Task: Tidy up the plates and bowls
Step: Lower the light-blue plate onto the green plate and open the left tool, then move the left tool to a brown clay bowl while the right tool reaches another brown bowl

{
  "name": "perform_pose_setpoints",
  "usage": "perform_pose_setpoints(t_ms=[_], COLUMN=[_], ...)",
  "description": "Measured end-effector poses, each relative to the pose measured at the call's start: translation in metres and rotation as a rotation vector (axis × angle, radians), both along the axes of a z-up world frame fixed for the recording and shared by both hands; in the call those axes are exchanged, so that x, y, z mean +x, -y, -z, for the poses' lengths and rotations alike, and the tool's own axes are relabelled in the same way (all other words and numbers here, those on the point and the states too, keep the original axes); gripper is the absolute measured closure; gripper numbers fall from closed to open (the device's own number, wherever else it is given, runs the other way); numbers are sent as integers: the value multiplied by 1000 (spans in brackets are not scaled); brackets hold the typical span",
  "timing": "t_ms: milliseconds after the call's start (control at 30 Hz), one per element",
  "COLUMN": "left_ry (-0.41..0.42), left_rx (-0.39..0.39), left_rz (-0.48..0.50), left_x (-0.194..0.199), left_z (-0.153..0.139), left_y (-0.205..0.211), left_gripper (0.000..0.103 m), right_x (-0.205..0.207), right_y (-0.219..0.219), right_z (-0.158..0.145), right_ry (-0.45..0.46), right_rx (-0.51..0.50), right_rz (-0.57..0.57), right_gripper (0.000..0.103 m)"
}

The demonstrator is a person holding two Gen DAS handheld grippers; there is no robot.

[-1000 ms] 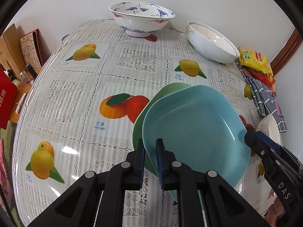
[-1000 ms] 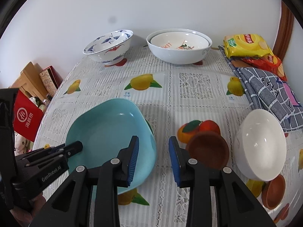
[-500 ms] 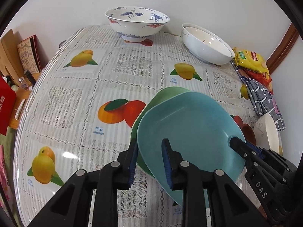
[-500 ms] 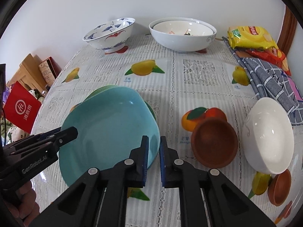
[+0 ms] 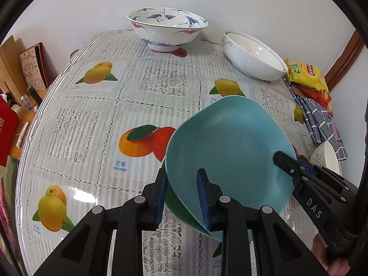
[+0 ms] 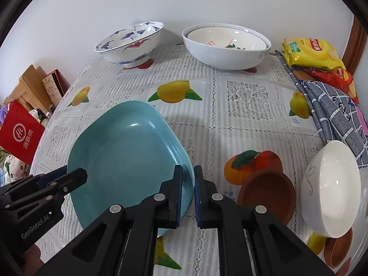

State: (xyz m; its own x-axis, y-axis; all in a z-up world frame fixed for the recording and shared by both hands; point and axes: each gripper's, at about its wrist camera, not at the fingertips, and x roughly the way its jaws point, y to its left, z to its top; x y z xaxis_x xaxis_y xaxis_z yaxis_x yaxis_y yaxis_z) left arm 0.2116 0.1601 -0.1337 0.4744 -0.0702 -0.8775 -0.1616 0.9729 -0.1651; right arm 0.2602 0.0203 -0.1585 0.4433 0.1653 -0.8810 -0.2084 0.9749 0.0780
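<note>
Two grippers meet on one dish, and we sweep from the left edge across. Past the table's left side we spot a red packet point(image 6: 19, 130) and a wooden stand point(image 6: 28, 81) on the floor side. On the fruit-print tablecloth point(image 5: 96, 119) at the back sits a blue-and-white patterned bowl point(image 5: 167, 28), upright on its foot. Coming forward, our left gripper point(image 5: 181, 194) straddles the near-left rim of the blue plate point(image 5: 226, 151); its pads stand a little apart, and we judge them not pressing on the rim, so a released grasp with the rim in between. That blue plate lies tilted on a green plate point(image 5: 176, 203), of which only a sliver shows beneath (its near-left edge). Next, our right gripper point(image 6: 188, 189) is clenched on the blue plate's right rim, pads pinching the edge. Right of it we find a brown bowl point(image 6: 268, 194) on the cloth, then a white bowl point(image 6: 331, 191) tipped onto its side just beside it, with a smaller brown dish point(image 6: 339, 247) below. At the back right, two nested white bowls point(image 6: 226, 46) stand near the wall, and beyond them yellow snack bags point(image 6: 310, 51) rest above a checked grey cloth point(image 6: 333, 112).
</note>
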Motion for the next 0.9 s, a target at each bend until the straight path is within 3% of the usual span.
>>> perform_pose_setpoints(t_ms=[600,900], left_ry=[35,89], left_rx=[63,73], left_rz=[6,42], left_x=[-34,-53], left_z=[-30,-56], left_y=[19,48], left_gripper=[69,68], right_x=[-39,-73], right_y=[38,82], right_z=[-46,-70], right_ry=[86,144], right_rx=[28,-6], right_rz=[27,75], right_gripper=[88,71])
